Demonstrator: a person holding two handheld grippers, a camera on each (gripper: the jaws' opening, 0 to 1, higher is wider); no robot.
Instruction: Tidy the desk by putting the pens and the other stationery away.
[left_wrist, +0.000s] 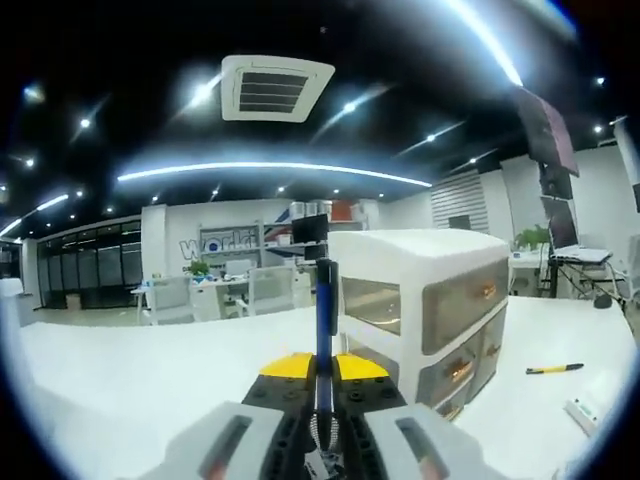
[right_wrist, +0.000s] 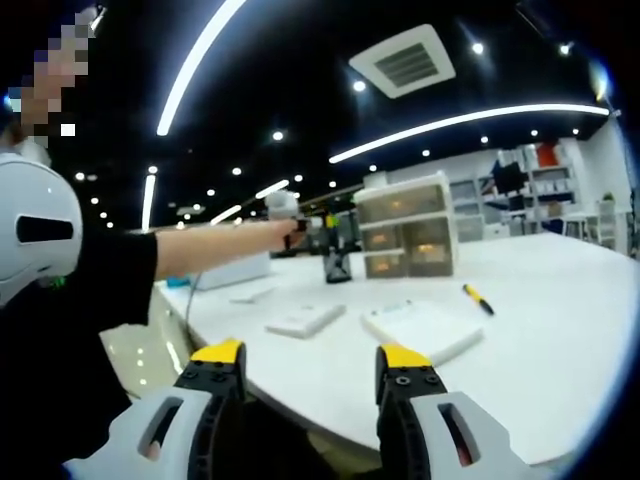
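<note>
We work at a white desk (right_wrist: 560, 330) in a lit office. Our left gripper (left_wrist: 322, 385) clenches a blue pen (left_wrist: 324, 330) upright beside the drawer unit (left_wrist: 430, 310); our right gripper (right_wrist: 310, 365) stands released.

A blue pen (left_wrist: 324, 340) is held upright between the yellow-tipped fingers (left_wrist: 287, 366) of the left gripper (left_wrist: 323, 372), its dark top pointing up. Just behind it a white drawer box (left_wrist: 425, 310) with see-through drawers is seen standing on the white desk (left_wrist: 130, 370). A yellow and black pen (left_wrist: 554, 369) is seen lying flat on the desk, well apart from the box. In the right gripper view, the same yellow pen (right_wrist: 478, 298) lies near a flat white notepad (right_wrist: 422, 331). Another small white flat thing (right_wrist: 305, 320) lies beside the pad. The drawer box (right_wrist: 408, 238) stands further back.
</note>
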